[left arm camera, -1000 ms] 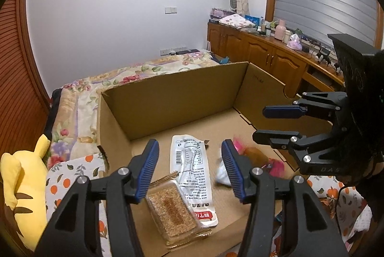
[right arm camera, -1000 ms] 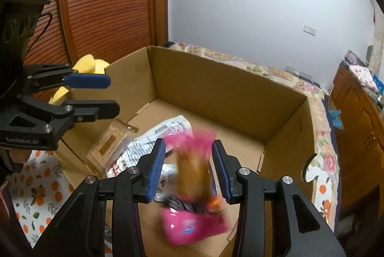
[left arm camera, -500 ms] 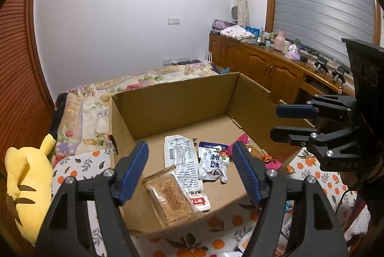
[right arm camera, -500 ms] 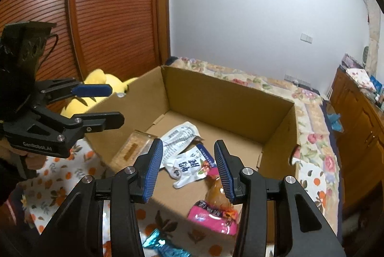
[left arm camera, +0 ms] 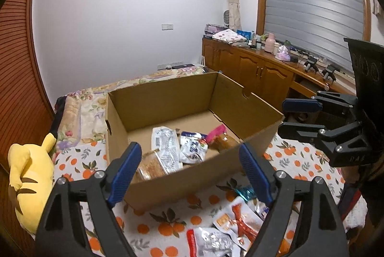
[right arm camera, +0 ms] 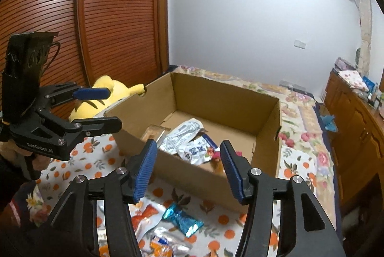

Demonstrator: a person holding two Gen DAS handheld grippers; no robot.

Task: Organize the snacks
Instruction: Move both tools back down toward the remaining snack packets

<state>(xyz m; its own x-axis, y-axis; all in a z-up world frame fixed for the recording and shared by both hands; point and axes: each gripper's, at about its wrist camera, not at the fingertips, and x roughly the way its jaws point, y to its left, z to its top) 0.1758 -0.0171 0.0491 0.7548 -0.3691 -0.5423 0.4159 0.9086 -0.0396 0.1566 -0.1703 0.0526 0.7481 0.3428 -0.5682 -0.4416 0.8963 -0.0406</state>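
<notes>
Lying below spread jaws: teal snack (right arm camera: 182, 221).

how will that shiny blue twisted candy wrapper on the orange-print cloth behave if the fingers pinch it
The blue candy wrapper is crinkled foil, so it probably crushes and feels light. Its glossy surface may slip between the fingers. Pinched at its narrow twisted waist, it likely holds better than at the flared ends.
</notes>
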